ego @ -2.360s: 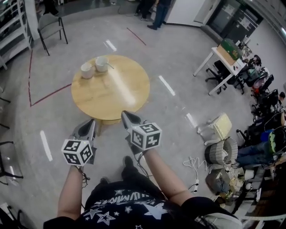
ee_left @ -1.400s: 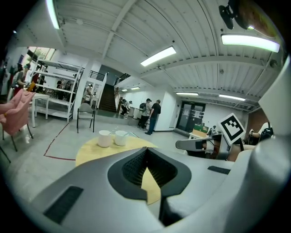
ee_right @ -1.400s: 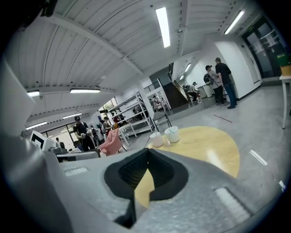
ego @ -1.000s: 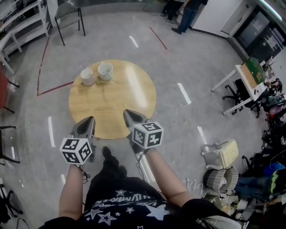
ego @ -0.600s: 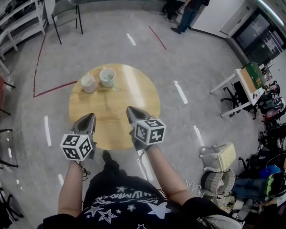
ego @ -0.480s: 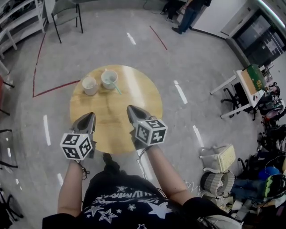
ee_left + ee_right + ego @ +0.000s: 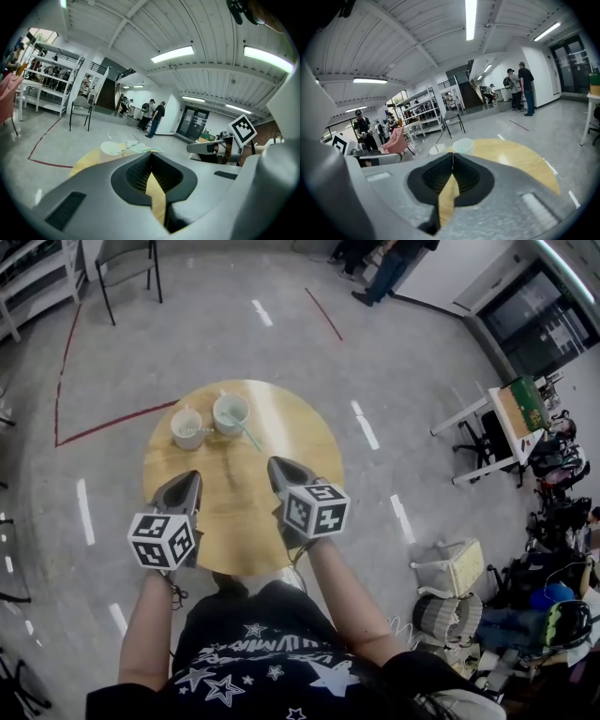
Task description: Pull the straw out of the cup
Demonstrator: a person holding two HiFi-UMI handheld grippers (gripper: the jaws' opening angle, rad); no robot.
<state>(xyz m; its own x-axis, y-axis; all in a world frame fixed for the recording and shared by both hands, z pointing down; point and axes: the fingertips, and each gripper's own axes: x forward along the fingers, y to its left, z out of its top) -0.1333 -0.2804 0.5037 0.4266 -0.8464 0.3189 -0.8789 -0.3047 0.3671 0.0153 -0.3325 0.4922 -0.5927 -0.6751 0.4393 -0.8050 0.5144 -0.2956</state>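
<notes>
A round wooden table [image 7: 281,437] carries two pale cups. The left cup [image 7: 187,427] looks empty; the right cup [image 7: 231,413] holds a green straw [image 7: 247,436] that leans out towards me. My left gripper [image 7: 190,477] is shut and empty over the table's near left edge. Beside it my right gripper [image 7: 274,463] is also shut and empty, over the near middle. Both are well short of the cups. In the left gripper view the jaw tips [image 7: 151,154] meet, with the cups [image 7: 111,148] beyond. The right gripper view has its tips [image 7: 452,154] closed below the straw cup [image 7: 462,145].
A metal chair [image 7: 127,263] and shelves stand at the back left. A white desk [image 7: 487,418] is at the right, with bags and office chairs [image 7: 459,606] further right. People [image 7: 375,259] stand at the far end. Red tape [image 7: 103,423] marks the floor.
The table and cups have come closer and lower in the head view. Both grippers now reach over its near edge instead of hanging in front of it. Both stayed shut.
</notes>
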